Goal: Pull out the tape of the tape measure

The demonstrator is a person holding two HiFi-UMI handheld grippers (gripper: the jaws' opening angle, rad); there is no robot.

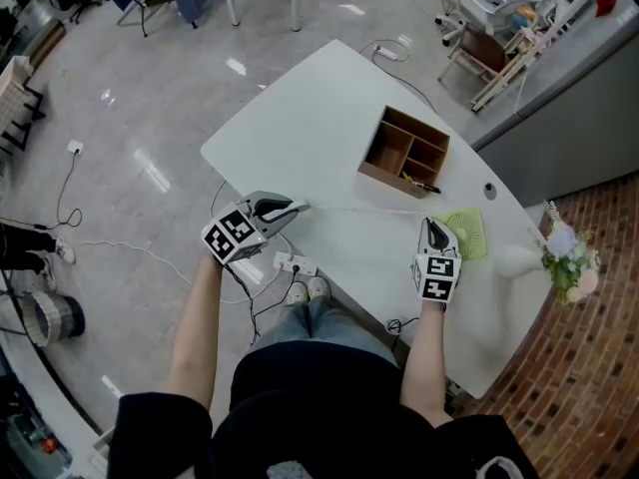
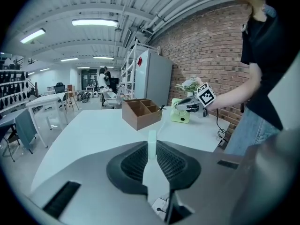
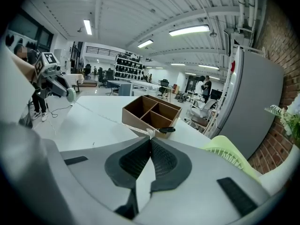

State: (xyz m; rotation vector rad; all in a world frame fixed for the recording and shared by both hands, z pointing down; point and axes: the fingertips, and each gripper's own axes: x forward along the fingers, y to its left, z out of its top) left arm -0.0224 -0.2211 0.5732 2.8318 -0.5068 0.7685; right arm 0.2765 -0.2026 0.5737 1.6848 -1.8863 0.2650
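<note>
Grips a small round white tape measure (image 2: pixel 151 146) in the left gripper's (image 1: pixel 296 208) jaws. Pinches its thin pale tape (image 3: pixel 113 118), stretched over the white desk (image 1: pixel 319 138), in the right gripper's (image 3: pixel 150 137) closed jaws.

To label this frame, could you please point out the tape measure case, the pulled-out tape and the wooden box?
tape measure case (image 2: pixel 151 146), left gripper view, its narrow edge
pulled-out tape (image 1: pixel 364 210), head view, mid-span
wooden box (image 1: pixel 387 181), head view, its near wall
</note>
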